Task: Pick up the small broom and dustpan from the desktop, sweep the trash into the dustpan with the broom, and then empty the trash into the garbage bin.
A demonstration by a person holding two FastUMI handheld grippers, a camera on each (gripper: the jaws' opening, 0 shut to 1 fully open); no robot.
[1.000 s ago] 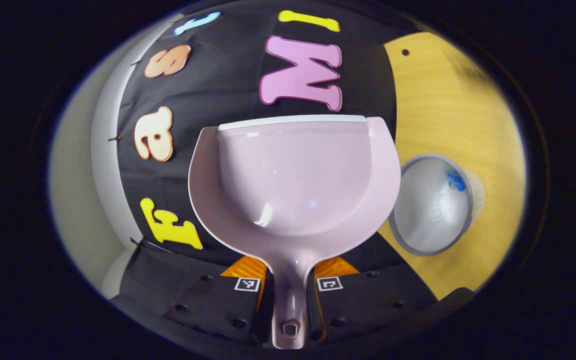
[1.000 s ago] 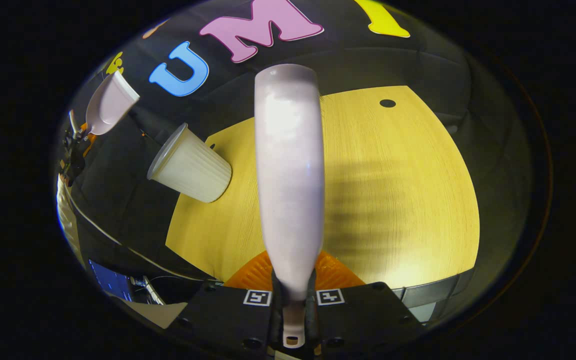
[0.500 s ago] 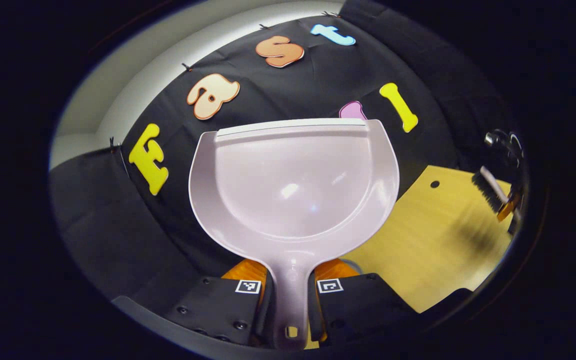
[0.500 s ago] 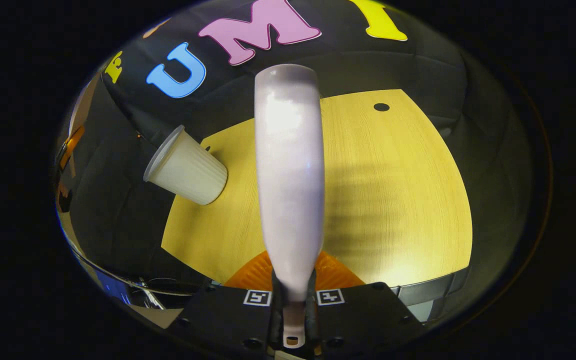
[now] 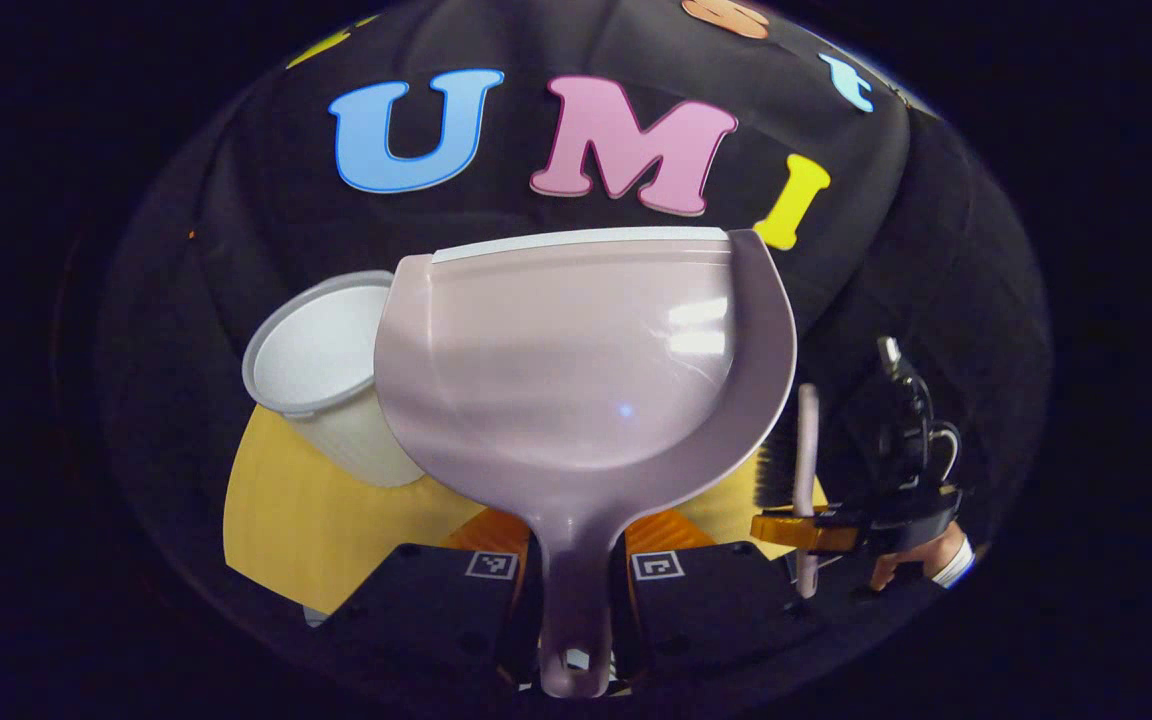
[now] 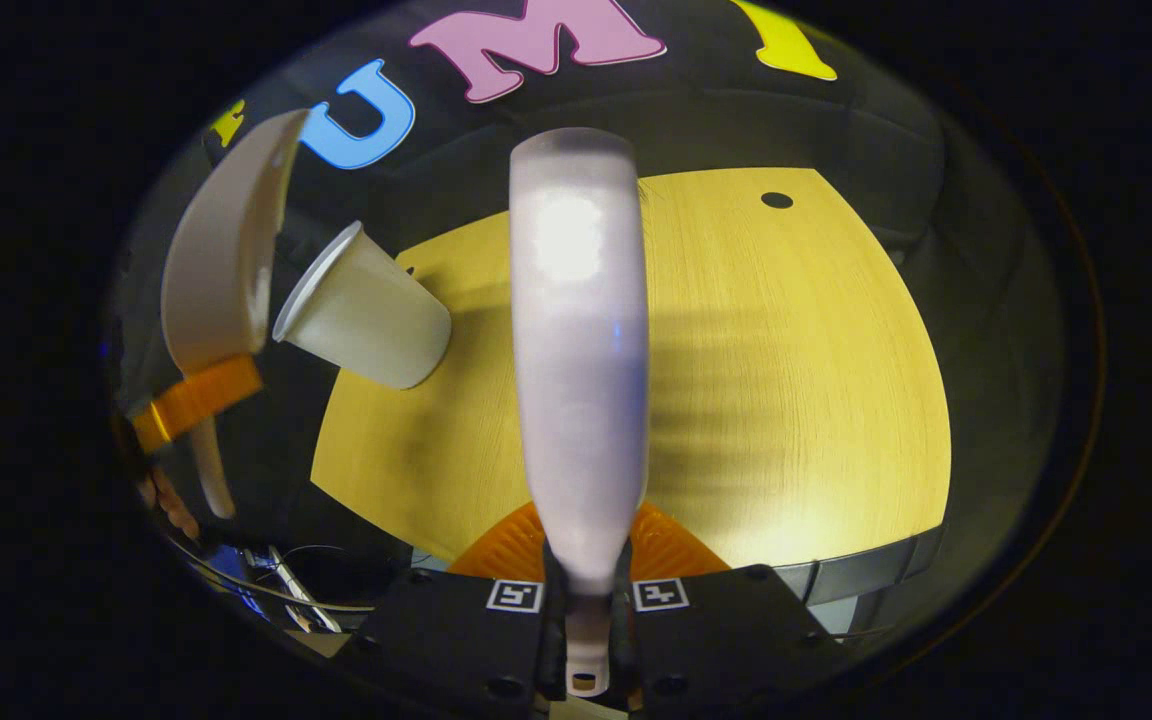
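A pale pink dustpan (image 5: 586, 370) stands up in front of me in the left gripper view, and nothing lies in its scoop. My left gripper (image 5: 576, 565) is shut on its handle. The white ribbed garbage bin (image 5: 311, 365) stands just behind the pan's left edge. In the right gripper view my right gripper (image 6: 584, 600) is shut on the handle of the small broom (image 6: 581, 340), whose pale back points away over the table. The bin (image 6: 361, 310) stands at the table's far left corner, with the dustpan (image 6: 221, 260) held just left of it. The broom (image 5: 804, 470) also hangs at the right of the left gripper view.
The yellow wooden table (image 6: 786, 380) has a small round hole (image 6: 776, 200) near its far edge and a dark front rim. A hand (image 5: 901, 570) holds the right gripper off the table's side. Black cloth walls close in behind.
The left gripper has swung round with the dustpan, which now faces the bin and the other gripper. In the right gripper view the dustpan has come up beside the bin. The broom has hardly moved.
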